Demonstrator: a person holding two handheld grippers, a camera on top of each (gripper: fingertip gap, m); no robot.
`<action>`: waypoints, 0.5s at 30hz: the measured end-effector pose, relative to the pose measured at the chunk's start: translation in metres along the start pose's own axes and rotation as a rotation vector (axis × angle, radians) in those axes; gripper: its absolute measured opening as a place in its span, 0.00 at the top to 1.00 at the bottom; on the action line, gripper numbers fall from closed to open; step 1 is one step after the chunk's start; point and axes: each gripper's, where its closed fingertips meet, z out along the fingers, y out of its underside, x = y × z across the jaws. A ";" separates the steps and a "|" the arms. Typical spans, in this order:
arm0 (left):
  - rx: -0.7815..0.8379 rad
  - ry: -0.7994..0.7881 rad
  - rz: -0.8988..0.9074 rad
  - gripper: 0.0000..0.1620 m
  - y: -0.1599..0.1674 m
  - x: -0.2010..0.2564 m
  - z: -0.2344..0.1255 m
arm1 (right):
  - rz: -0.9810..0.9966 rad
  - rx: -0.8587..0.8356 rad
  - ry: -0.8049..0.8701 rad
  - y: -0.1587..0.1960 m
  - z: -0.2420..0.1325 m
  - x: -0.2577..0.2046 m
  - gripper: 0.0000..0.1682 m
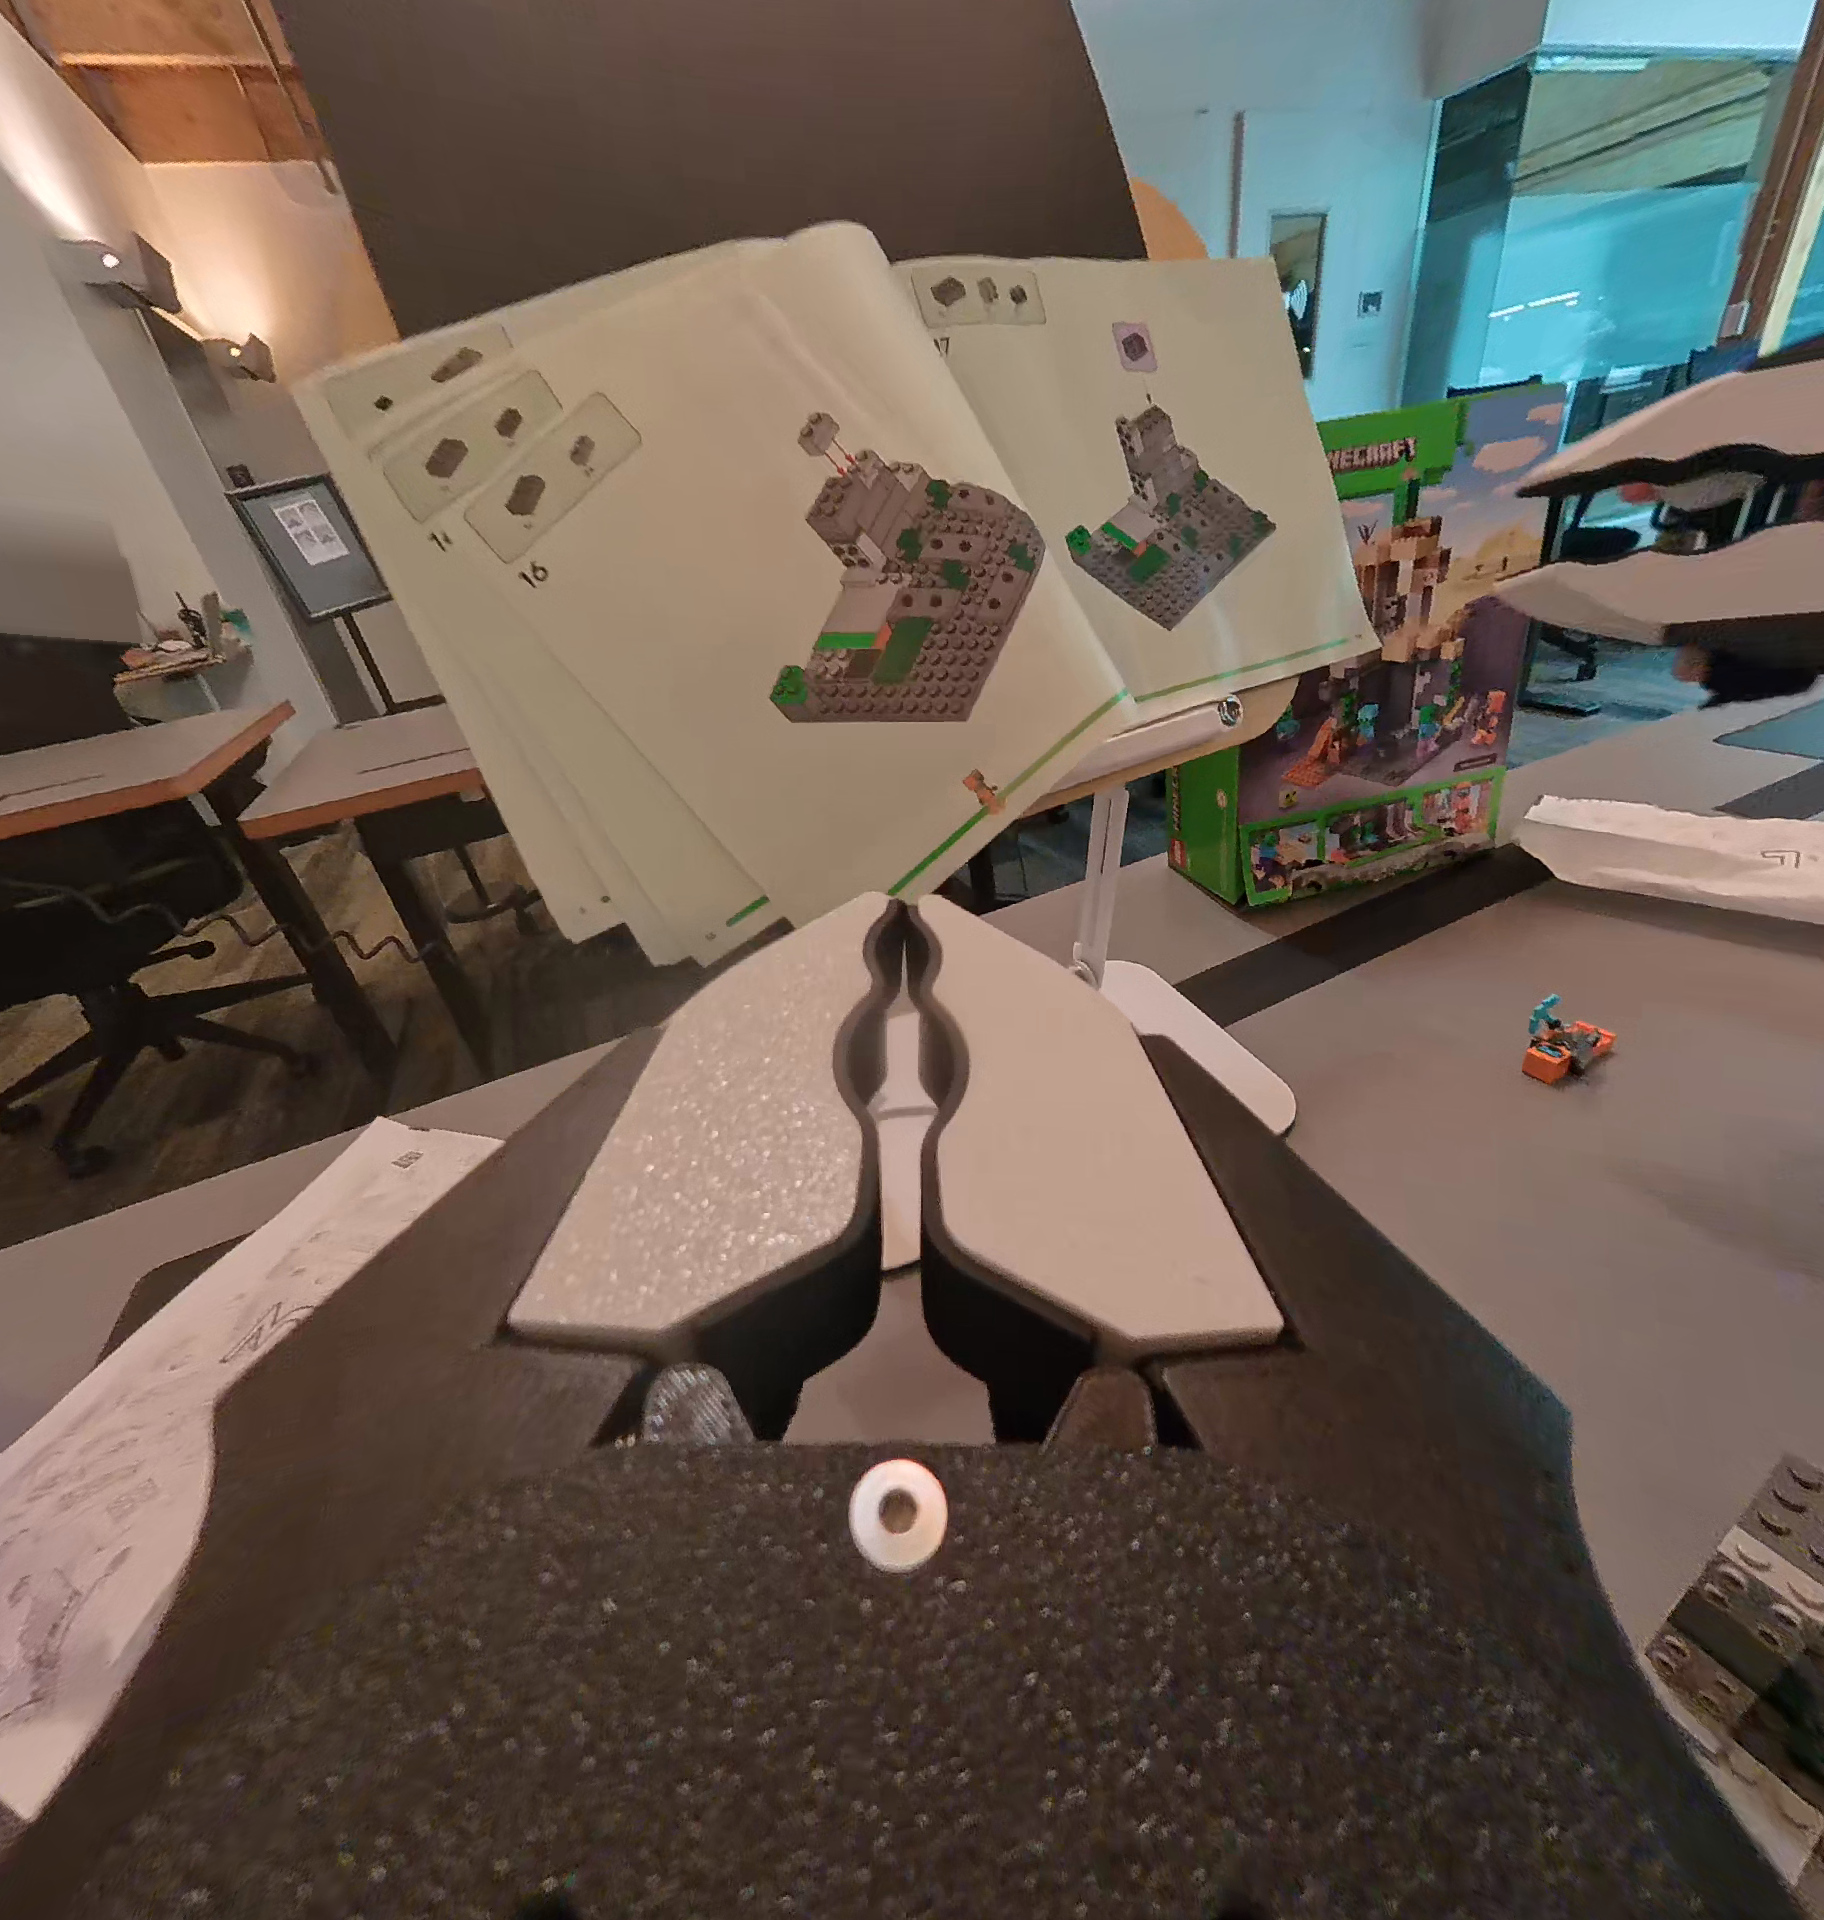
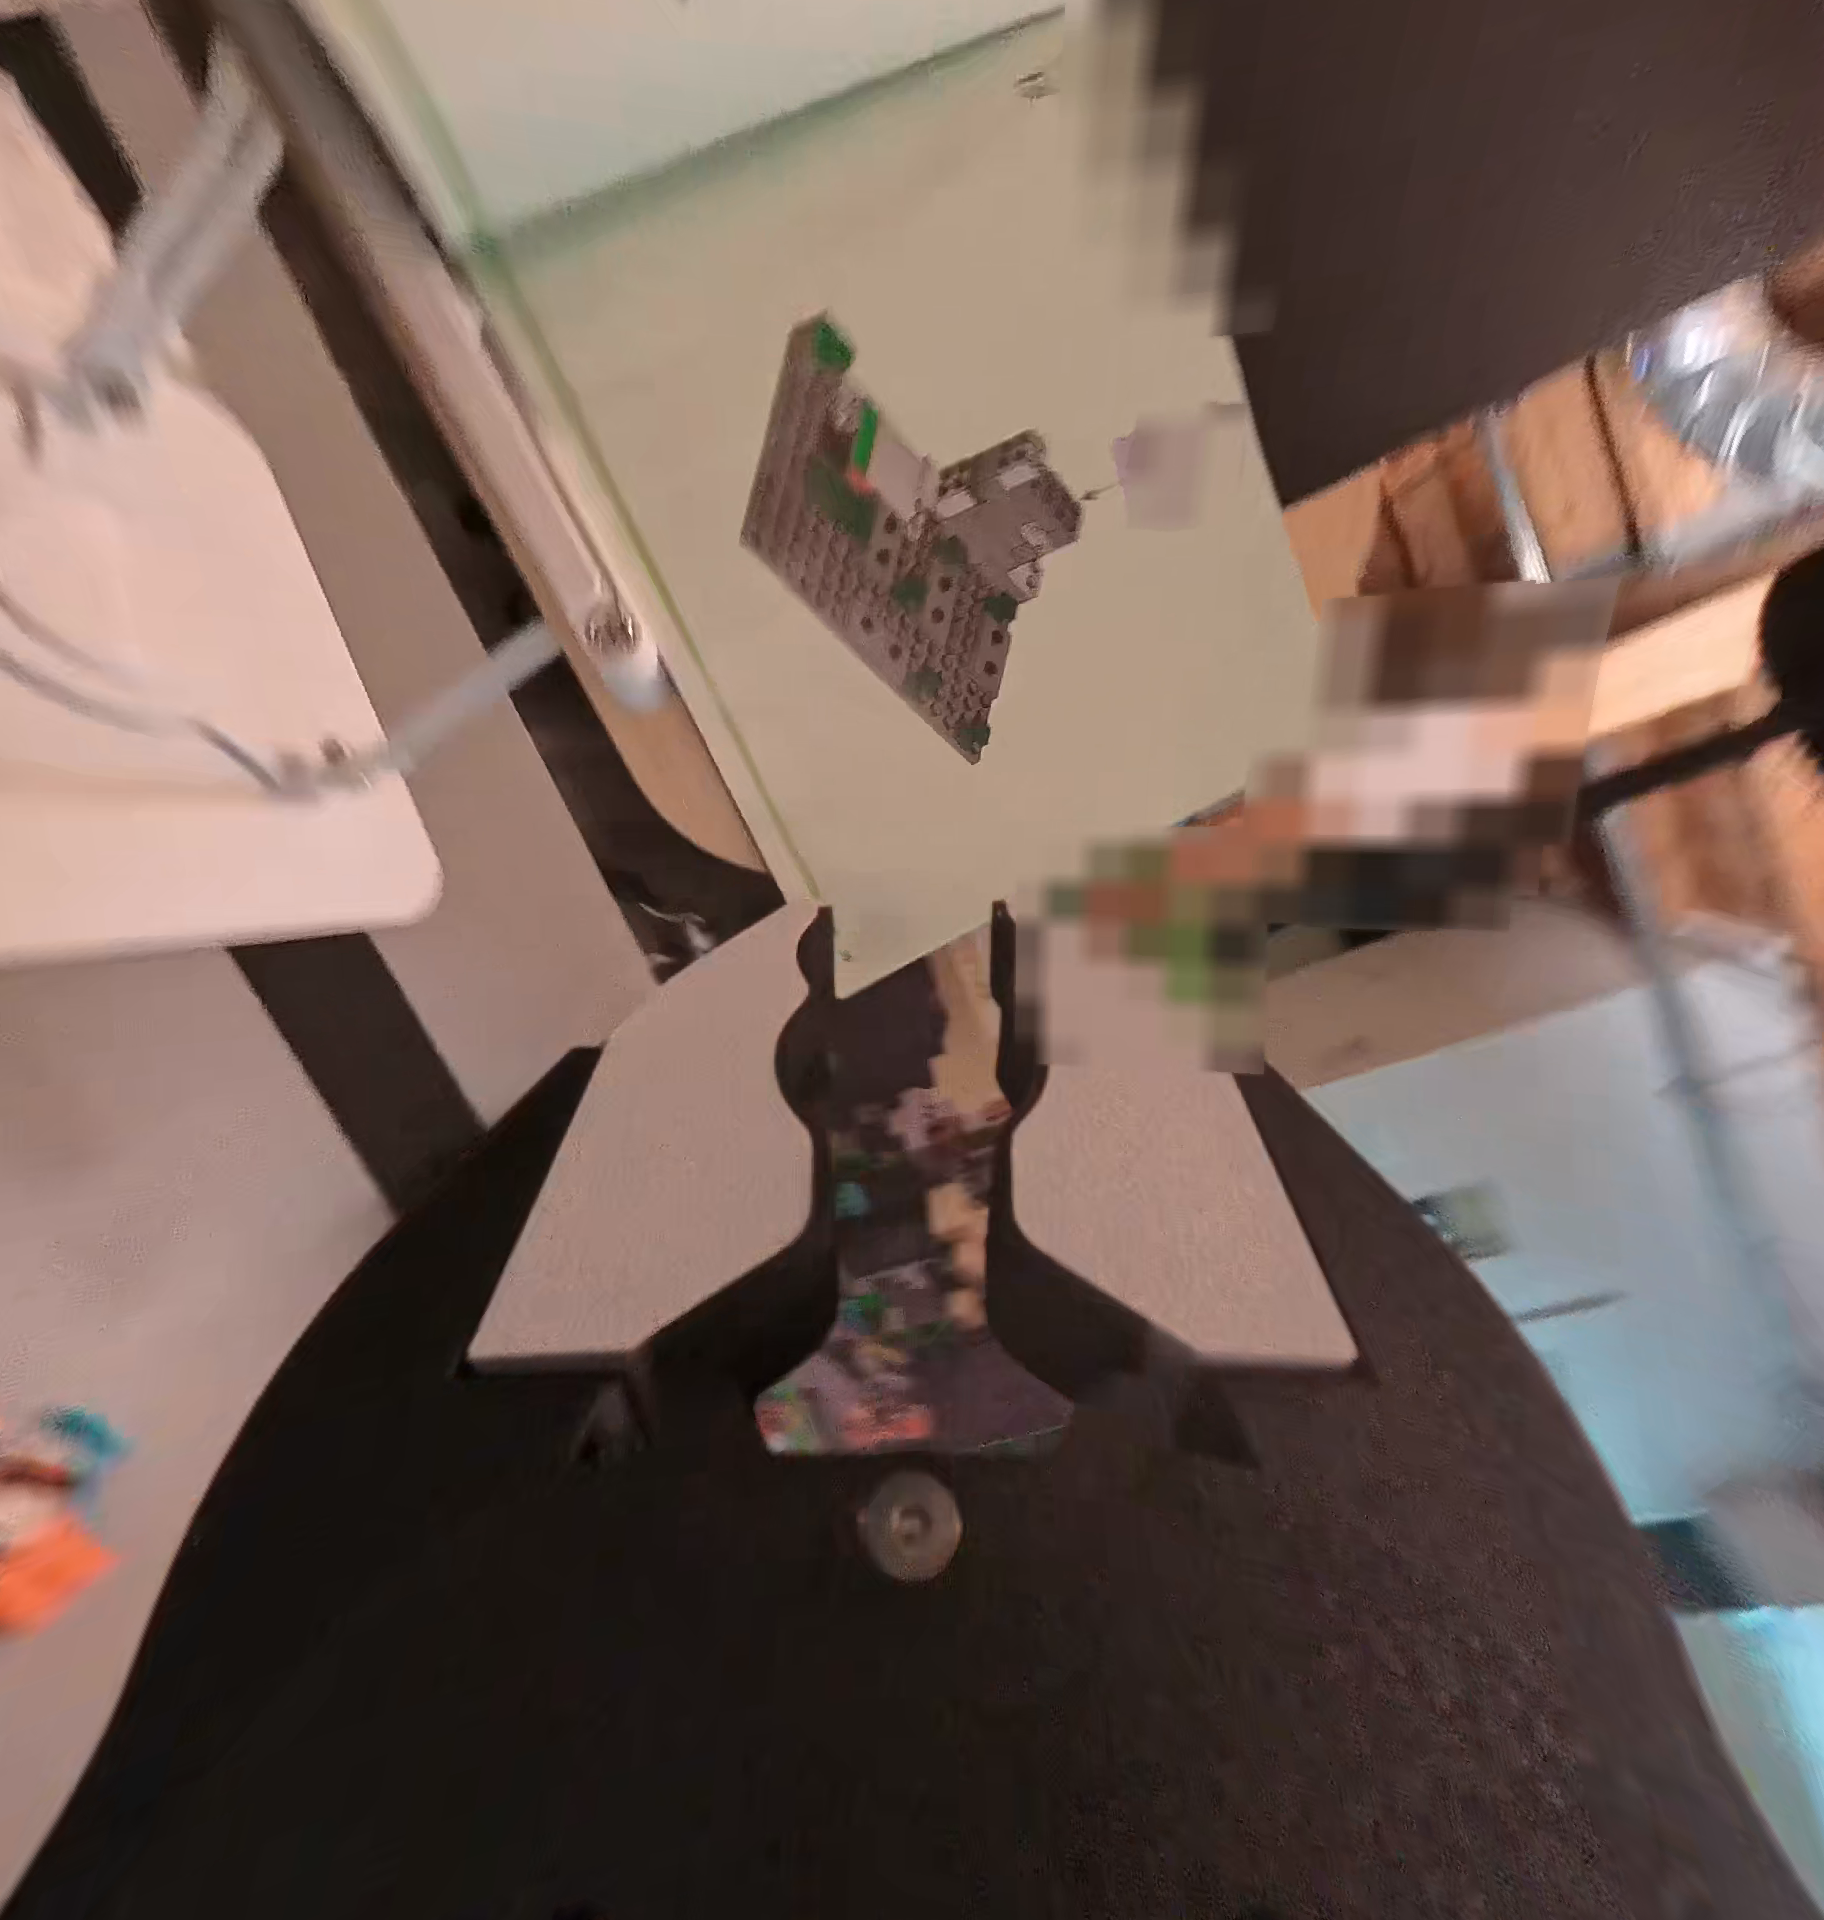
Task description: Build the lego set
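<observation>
The open instruction booklet (image 1: 804,540) stands on a white stand (image 1: 1178,1039), with several left-hand pages fanned out. My left gripper (image 1: 903,914) is shut, its tips at the booklet's lower edge; I cannot tell whether they pinch a page. My right gripper (image 2: 913,920) is open, and a corner of a booklet page (image 2: 887,727) lies between its fingertips. It also shows in the left wrist view (image 1: 1521,540) at the booklet's right side, jaws apart. A grey studded Lego build (image 1: 1781,1621) sits on the table at the lower right.
A green Lego box (image 1: 1386,665) stands behind the stand. A small orange and teal build (image 1: 1568,1049) lies on the grey table, and shows blurred in the right wrist view (image 2: 25,1507). A white paper bag (image 1: 1697,862) lies at the right. A printed sheet (image 1: 108,1455) lies at the left. The grippers' ends are close to 30 centimeters from one another. The left tips stand about 20 centimeters off the grey studded Lego build (image 1: 1781,1621).
</observation>
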 end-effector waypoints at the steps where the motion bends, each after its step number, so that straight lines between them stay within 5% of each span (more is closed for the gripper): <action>1: -0.007 0.007 0.004 1.00 0.003 0.002 0.002 | -0.109 -0.004 -0.004 0.006 0.007 0.000 0.83; 6: -0.027 0.032 0.022 1.00 0.010 0.011 0.008 | -0.372 -0.018 -0.018 0.032 0.037 -0.010 0.86; 15: -0.138 0.021 -0.035 1.00 0.021 0.021 0.013 | -0.285 -0.053 -0.081 0.049 0.052 -0.024 0.88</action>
